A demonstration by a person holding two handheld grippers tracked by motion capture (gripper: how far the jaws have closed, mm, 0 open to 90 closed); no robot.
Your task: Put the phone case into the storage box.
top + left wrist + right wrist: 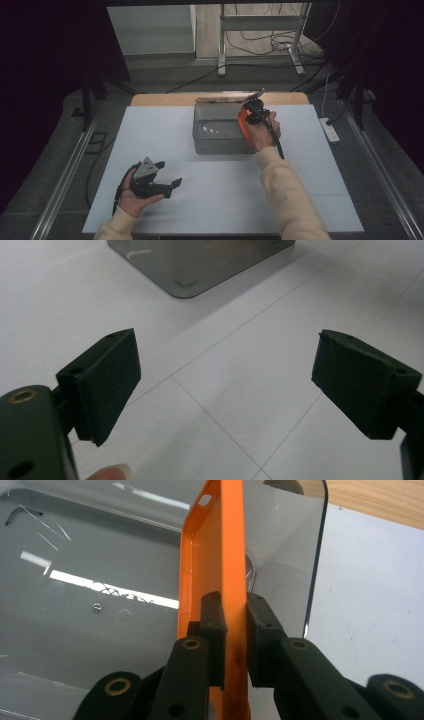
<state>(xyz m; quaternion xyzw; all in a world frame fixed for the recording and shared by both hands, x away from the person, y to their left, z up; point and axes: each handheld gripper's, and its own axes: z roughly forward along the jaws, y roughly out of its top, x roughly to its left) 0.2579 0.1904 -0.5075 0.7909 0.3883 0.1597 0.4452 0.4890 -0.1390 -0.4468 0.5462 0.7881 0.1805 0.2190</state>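
We start at the right gripper (pixel 234 625), whose two black pads are pressed together on the edge wall of an orange phone case (pixel 216 555). One pad sits inside the case's hollow, the other against its outer side. The case stands on edge and rises away from the jaws, with a small oval cut-out near its far end. In the high view we see this same gripper (pixel 248 112) held in the person's right hand (pixel 265 132), the orange case (pixel 243 127) showing just beside the hand.

Beneath and behind the case lies a clear grey plastic bin (pixel 100 605) with rounded corners, its glossy surface catching bright streaks of light. From above, the bin (pixel 215 135) sits near the middle of the white table mat (pixel 165 135), towards the far edge, and the case is held over the bin's right-hand end.

The left gripper (pixel 227 380) has its pads wide apart with nothing between them, only white mat (pixel 210 390) with thin seam lines below. A fingertip shows at the bottom edge of that view, and a corner of the grey bin (pixel 195 270) lies farther off. In the high view we find the left gripper (pixel 167 184) low over the mat's near left part, cradled in the left hand (pixel 132 197), well apart from the bin. Cream sleeves (pixel 290 195) cover both forearms.
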